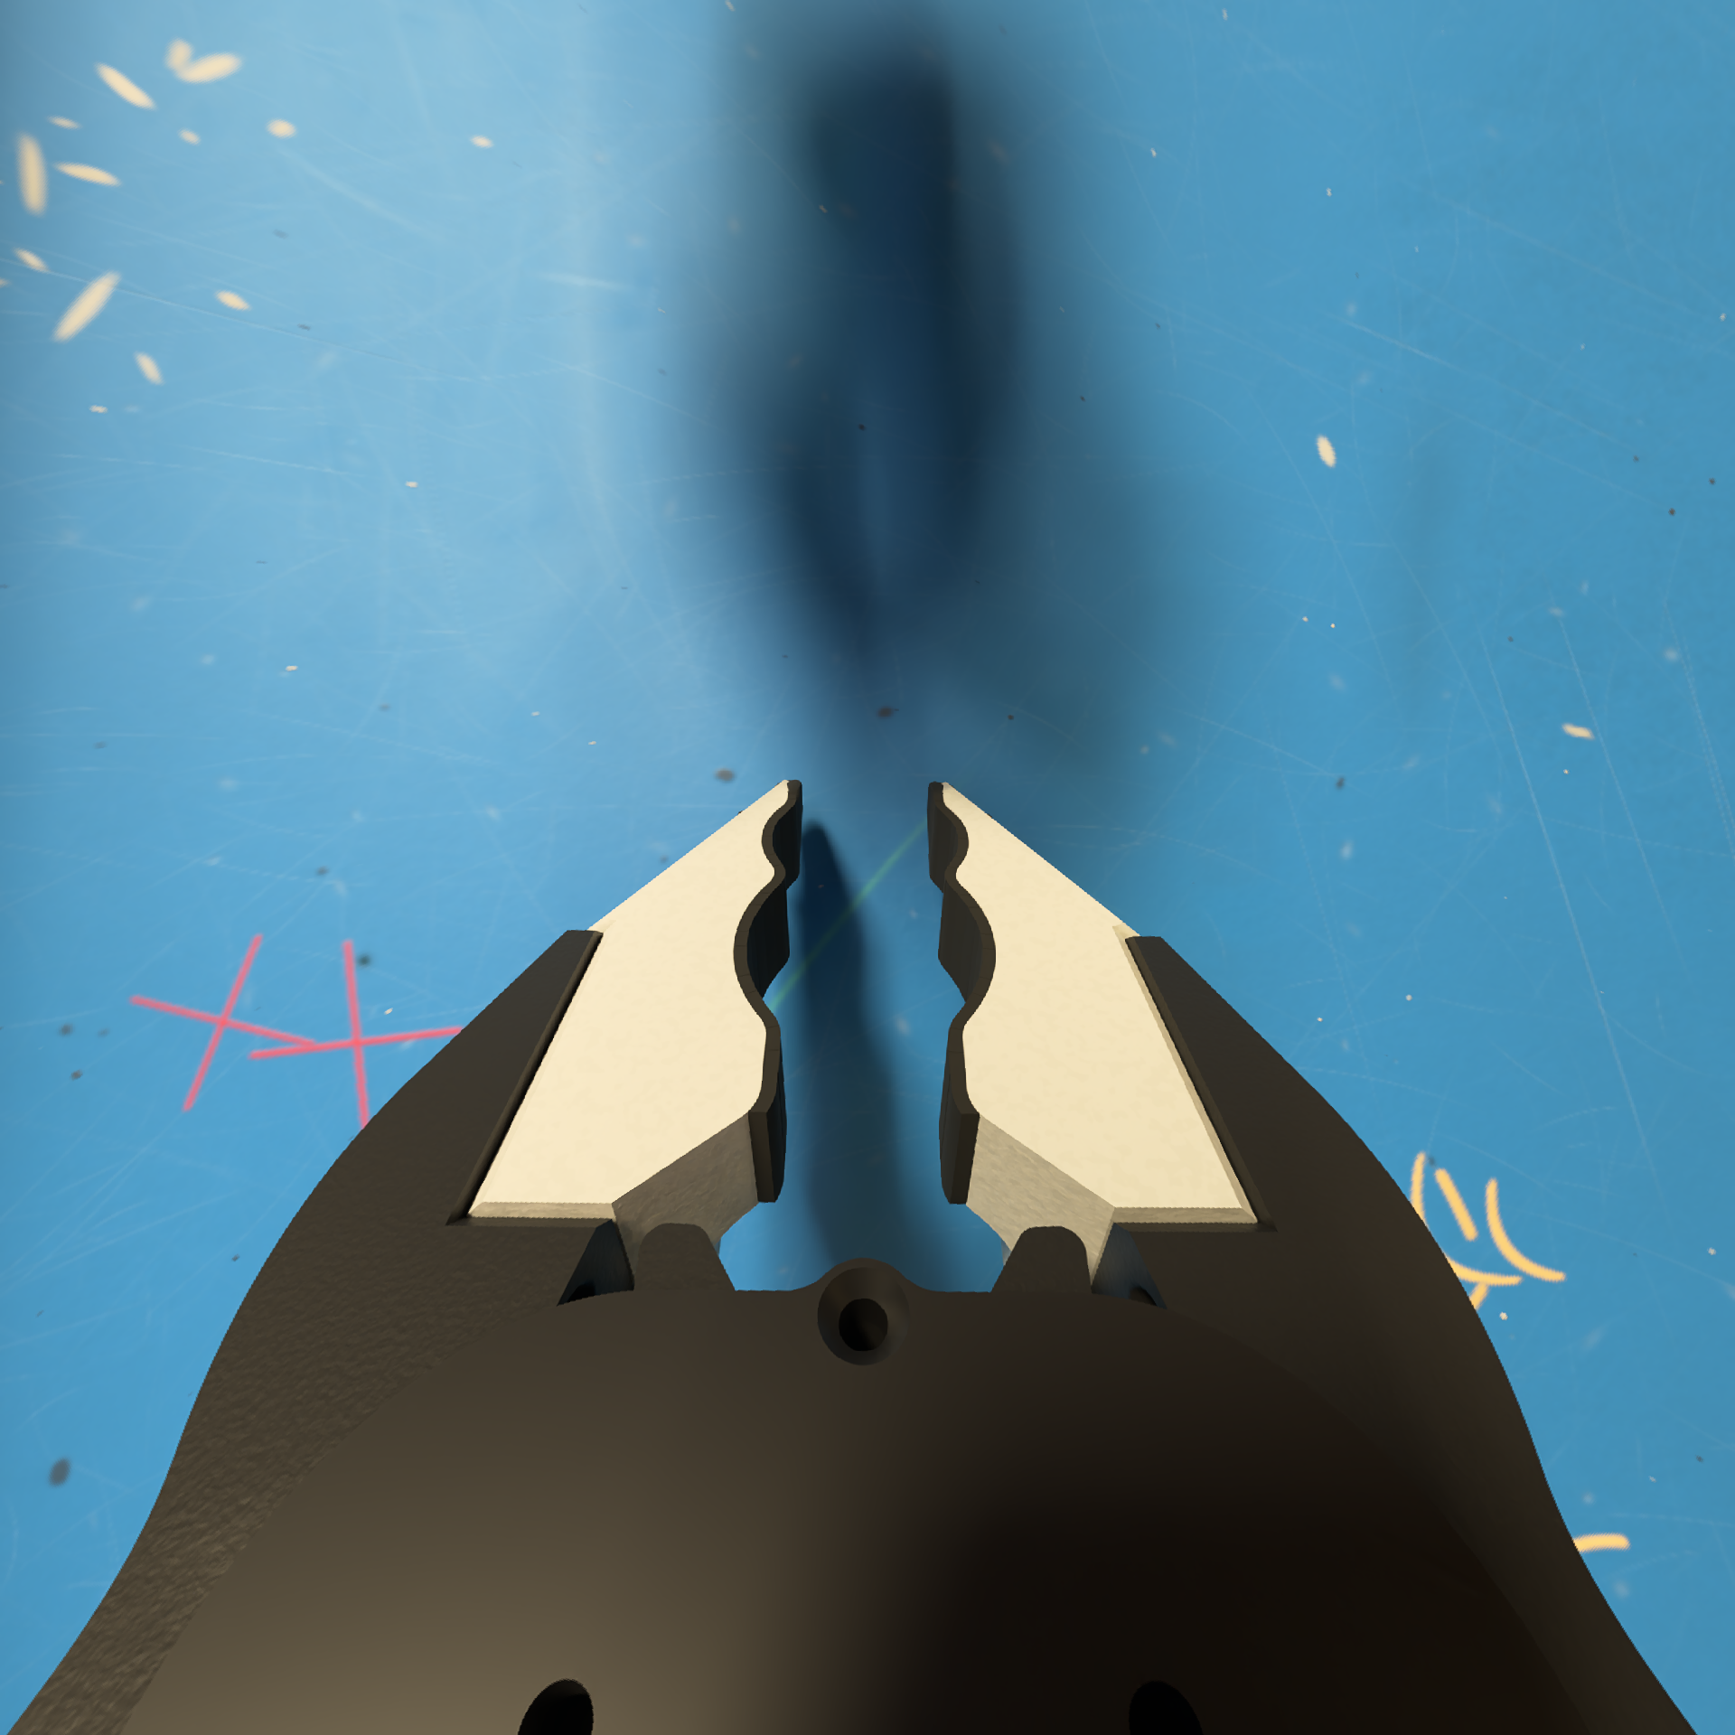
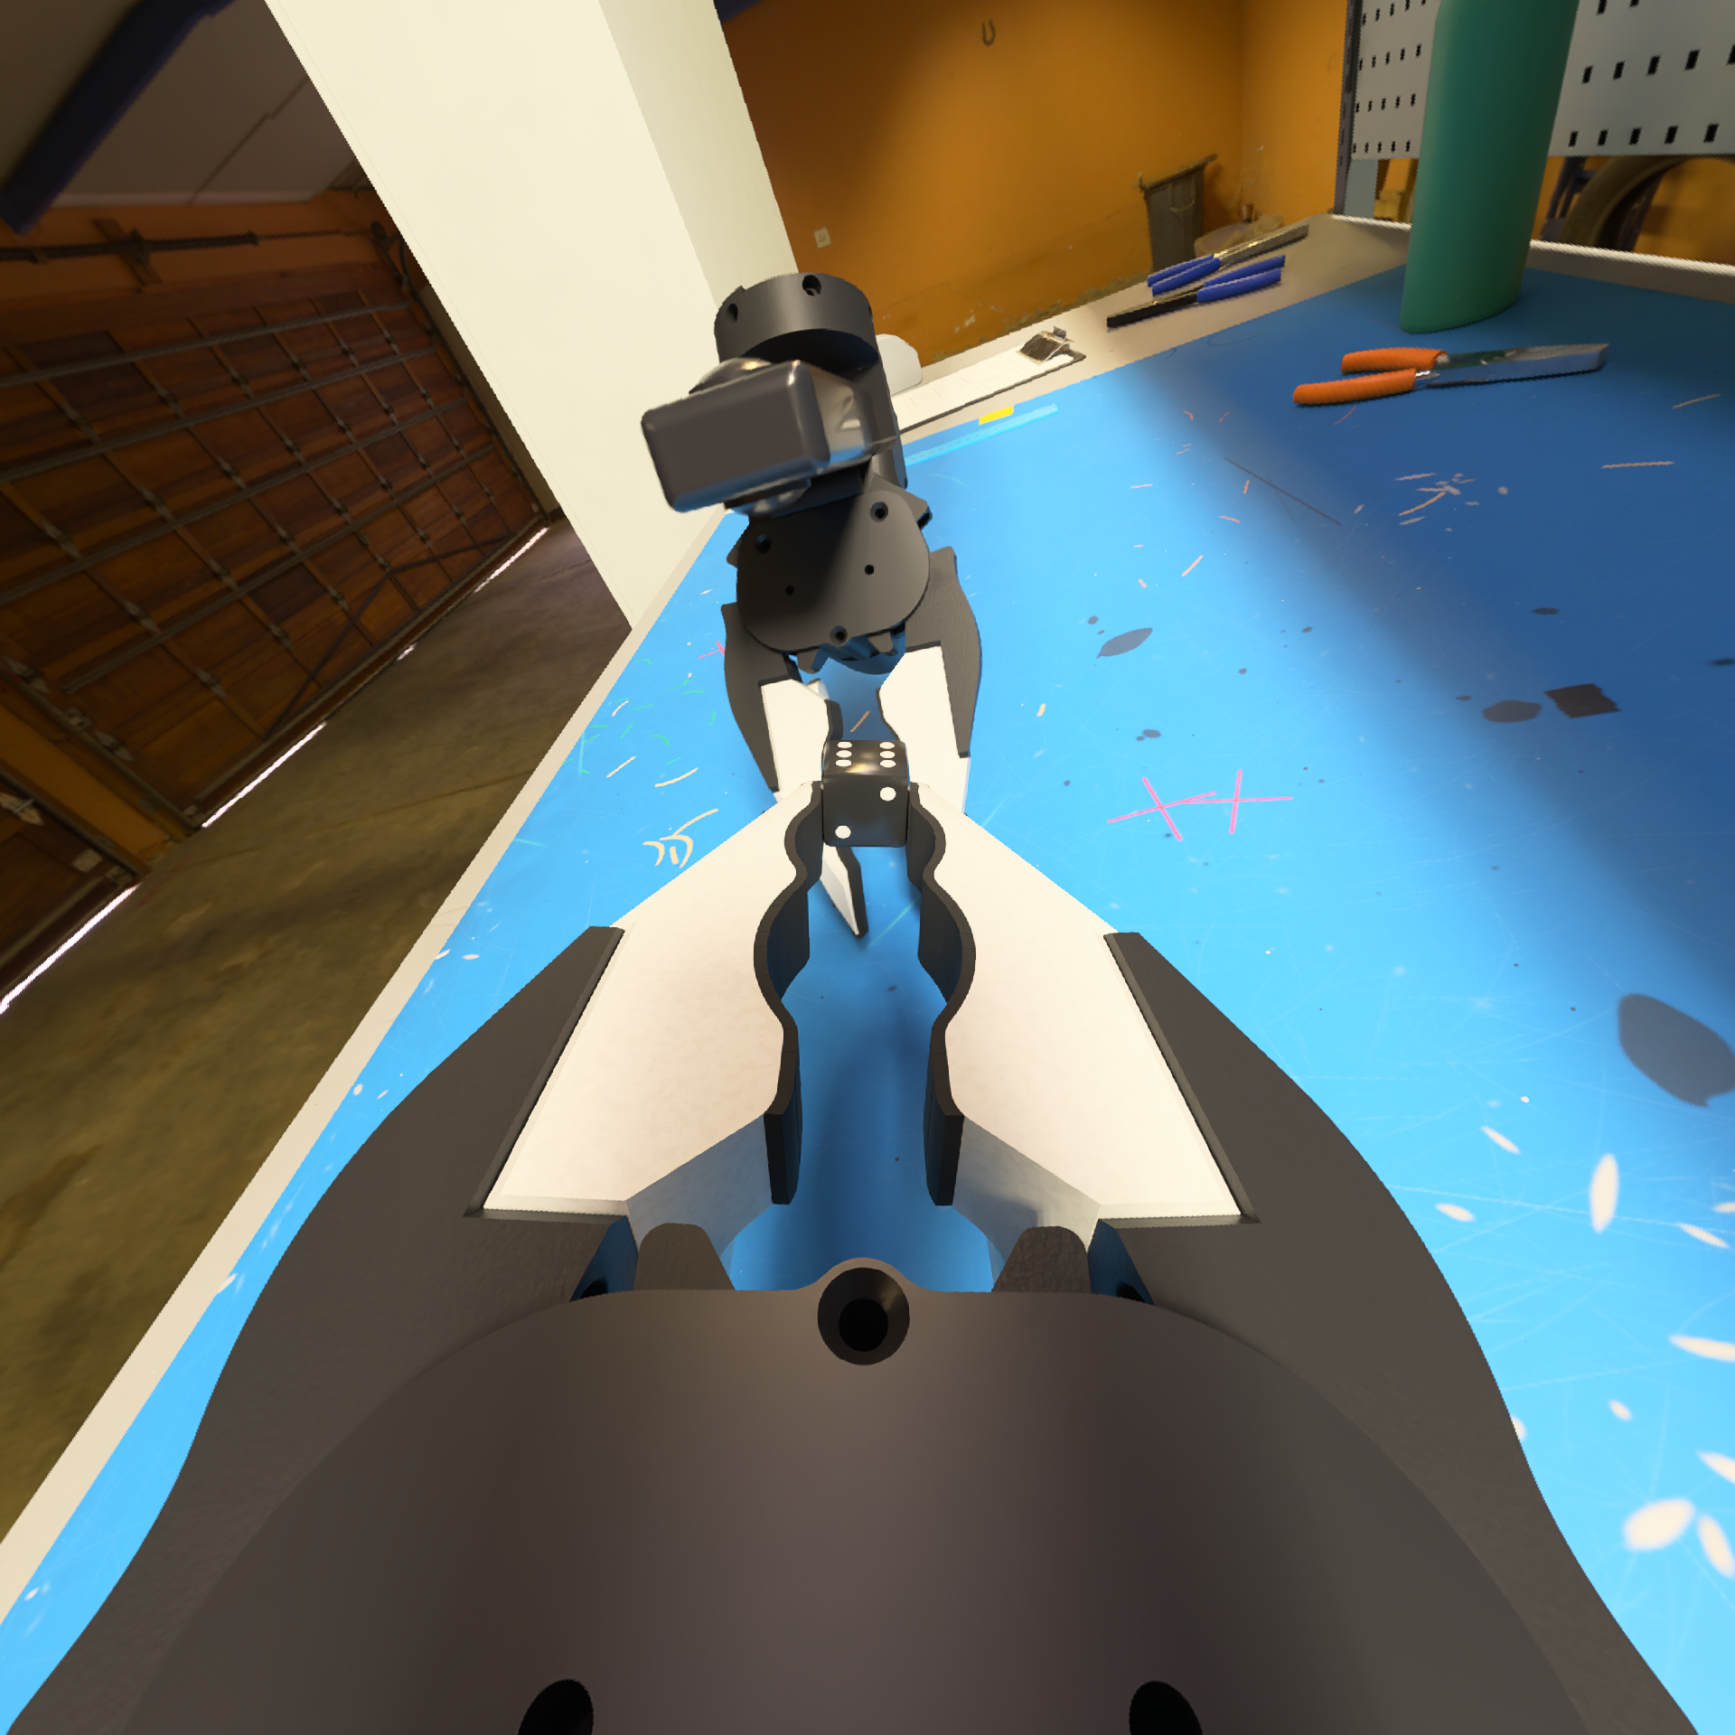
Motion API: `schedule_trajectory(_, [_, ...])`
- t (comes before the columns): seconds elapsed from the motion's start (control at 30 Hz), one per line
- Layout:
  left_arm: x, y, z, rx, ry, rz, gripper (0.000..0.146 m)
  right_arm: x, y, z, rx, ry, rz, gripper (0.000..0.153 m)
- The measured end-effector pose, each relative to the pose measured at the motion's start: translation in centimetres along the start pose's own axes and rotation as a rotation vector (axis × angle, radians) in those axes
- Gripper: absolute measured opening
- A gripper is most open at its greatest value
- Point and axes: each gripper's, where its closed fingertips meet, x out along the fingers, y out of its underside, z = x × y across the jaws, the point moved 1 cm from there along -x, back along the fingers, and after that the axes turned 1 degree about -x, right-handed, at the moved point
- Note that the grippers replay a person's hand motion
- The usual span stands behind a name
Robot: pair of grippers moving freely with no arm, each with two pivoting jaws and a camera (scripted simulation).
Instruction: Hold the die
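Gripping the black die [image 2: 865,815] between its fingertips, the right gripper [image 2: 864,809] holds it clear above the blue table [image 2: 1314,986], jaws clamped on the die's left and right faces. White pips show on the die's top and near faces.

Just beyond the die, the left gripper [image 2: 868,751] hangs tilted downward, its white fingers [image 2: 925,713] spread to either side behind the die; whether they touch it cannot be told. In the left wrist view, the left gripper [image 1: 865,798] has its jaws apart with only the scratched blue surface and a dark shadow [image 1: 882,376] between and ahead of them; the die is not seen there.

Pink crossed marks [image 2: 1197,803] lie on the table to the right of the die. Far right, orange-handled pliers [image 2: 1436,371] rest near a green column [image 2: 1474,160]. Blue-handled tools [image 2: 1211,277] sit on the far ledge. At left, the table edge drops to a brown floor [image 2: 235,986] beside a wooden garage door [image 2: 216,488].
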Motion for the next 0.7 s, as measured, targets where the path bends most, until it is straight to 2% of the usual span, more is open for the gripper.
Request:
schedule_trajectory(0.1, [0.6,0.0,-0.4,0.011,0.013,0.021,0.025,0.1,0.1,0.1,0.0,-0.004,0.005,0.016])
schedule_trajectory(0.2, [0.7,-0.1,0.0,0.008,-0.013,0.013,0.01,0.1,0.1,0.1,0.001,-0.006,0.006,0.016])
schedule_trajectory(0.23, [0.8,-0.1,0.1,0.008,-0.009,0.01,0.009,0.2,0.1,0.1,0.002,-0.007,0.007,0.016])
schedule_trajectory(0.43, [1.0,-0.4,0.0,0.043,-0.032,0.02,0.019,0.4,0.3,0.2,0.003,-0.015,0.017,0.016])
schedule_trajectory(0.7, [0.7,-1.4,-0.1,0.357,-0.287,0.067,0.02,0.4,0.2,0.3,0.001,-0.015,0.013,0.016])
